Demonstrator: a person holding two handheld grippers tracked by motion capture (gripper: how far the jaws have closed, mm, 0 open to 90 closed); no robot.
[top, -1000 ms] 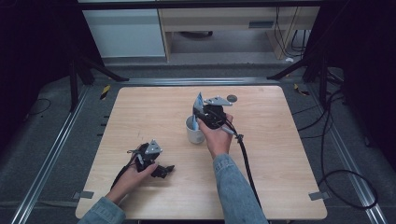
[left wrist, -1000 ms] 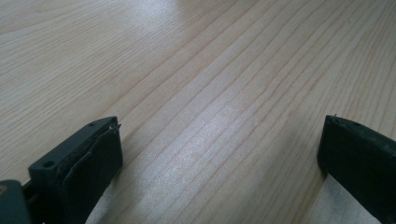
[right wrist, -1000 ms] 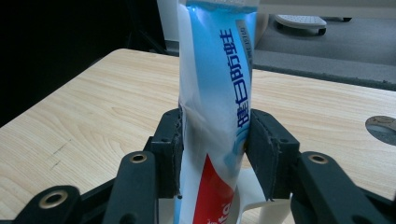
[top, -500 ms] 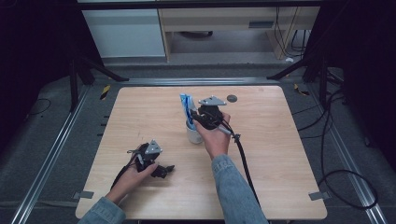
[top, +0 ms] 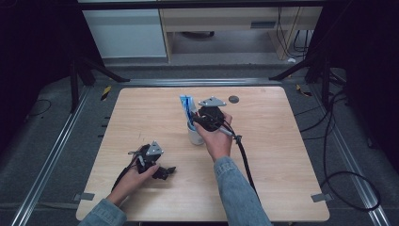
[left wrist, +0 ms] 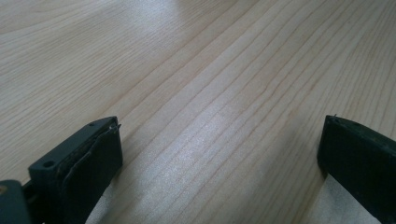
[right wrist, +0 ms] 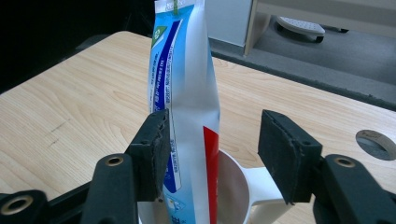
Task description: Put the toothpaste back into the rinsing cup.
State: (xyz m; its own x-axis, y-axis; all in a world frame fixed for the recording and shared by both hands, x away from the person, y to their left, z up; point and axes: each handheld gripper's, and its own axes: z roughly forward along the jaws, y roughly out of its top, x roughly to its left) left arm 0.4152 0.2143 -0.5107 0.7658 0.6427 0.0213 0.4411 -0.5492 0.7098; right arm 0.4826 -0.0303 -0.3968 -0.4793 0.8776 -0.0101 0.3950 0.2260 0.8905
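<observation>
R gripper [right wrist: 212, 154] jaws just opening round toothpaste tube [right wrist: 187, 93] (upright in cup [top: 194, 136]); L gripper [left wrist: 219, 158] jaws open.

toothpaste tube [right wrist: 187, 116] upright in white cup [right wrist: 243, 196]

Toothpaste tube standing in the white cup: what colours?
White toothpaste tube with blue side band and a red patch, clearest in the right gripper view.

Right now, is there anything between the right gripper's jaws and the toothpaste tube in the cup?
Nothing visible. The toothpaste tube stands upright in the white cup, between the jaws of the right gripper. These have just been opening: one pad looks against the tube, the other stands apart.
</observation>
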